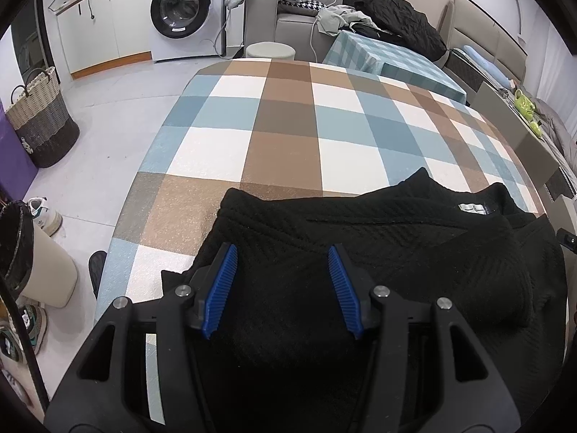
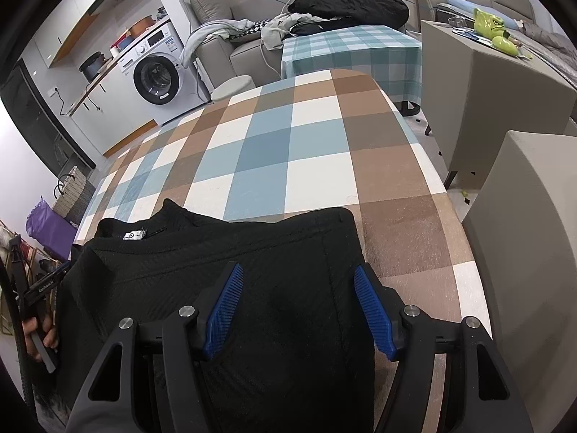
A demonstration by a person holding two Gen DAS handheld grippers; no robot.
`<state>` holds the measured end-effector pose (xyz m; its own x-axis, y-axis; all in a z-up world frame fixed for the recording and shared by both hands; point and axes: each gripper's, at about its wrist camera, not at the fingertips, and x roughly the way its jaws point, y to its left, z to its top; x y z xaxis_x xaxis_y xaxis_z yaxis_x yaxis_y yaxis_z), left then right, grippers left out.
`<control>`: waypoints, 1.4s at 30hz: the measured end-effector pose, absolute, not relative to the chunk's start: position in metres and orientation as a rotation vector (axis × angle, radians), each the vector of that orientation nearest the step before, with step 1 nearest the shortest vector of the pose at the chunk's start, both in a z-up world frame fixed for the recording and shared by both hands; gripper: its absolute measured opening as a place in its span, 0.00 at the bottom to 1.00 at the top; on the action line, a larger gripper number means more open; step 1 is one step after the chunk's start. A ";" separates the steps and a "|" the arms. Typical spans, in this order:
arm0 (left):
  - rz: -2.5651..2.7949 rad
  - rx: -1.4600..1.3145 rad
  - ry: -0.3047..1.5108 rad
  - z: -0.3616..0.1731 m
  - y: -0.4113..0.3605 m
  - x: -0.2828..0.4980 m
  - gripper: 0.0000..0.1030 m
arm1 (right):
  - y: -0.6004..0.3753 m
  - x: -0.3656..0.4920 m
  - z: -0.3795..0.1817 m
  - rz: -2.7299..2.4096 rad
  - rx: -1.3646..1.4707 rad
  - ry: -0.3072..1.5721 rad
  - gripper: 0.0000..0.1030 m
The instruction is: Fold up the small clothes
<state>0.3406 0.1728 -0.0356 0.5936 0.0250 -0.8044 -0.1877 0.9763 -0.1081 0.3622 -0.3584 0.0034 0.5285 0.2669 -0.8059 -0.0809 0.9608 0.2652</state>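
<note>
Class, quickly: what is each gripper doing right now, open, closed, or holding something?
Left gripper: open, holding nothing, above the black garment.
Right gripper: open, holding nothing, above the same garment.

You have one black knitted garment (image 1: 378,252) on the near part of one checked table (image 1: 288,126), with one white label (image 2: 134,235) at its neck, and two grippers over it, the left gripper (image 1: 282,256) and the right gripper (image 2: 298,276), each showing two blue pads. Far off you can count one washing machine (image 1: 180,11), one woven basket (image 1: 39,119) at the left, one round stool (image 1: 269,50) and one smaller table with a green check cloth (image 2: 353,57). On the far right cabinet there are two green figures (image 2: 497,32), or possibly one in two parts, since they are small.
</note>
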 end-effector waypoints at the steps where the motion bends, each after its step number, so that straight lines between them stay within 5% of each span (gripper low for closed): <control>1: 0.125 -0.189 0.928 -0.036 0.173 0.341 0.49 | -0.358 0.362 0.003 0.209 0.206 0.995 0.64; 29: 0.144 -0.175 0.908 -0.040 0.172 0.358 0.49 | -0.358 0.385 -0.011 0.141 0.186 0.974 0.62; 30: 0.144 -0.164 0.906 -0.040 0.171 0.358 0.48 | -0.357 0.385 -0.012 0.143 0.172 0.969 0.51; 32: 0.134 -0.160 0.893 -0.039 0.171 0.358 0.18 | -0.352 0.384 -0.013 0.144 0.131 0.955 0.31; 34: 0.121 -0.167 0.874 -0.037 0.171 0.356 0.04 | -0.352 0.380 -0.009 0.159 0.127 0.909 0.09; 42: 0.206 -0.217 0.710 -0.012 0.190 0.331 0.00 | -0.389 0.336 0.046 0.322 0.336 0.518 0.06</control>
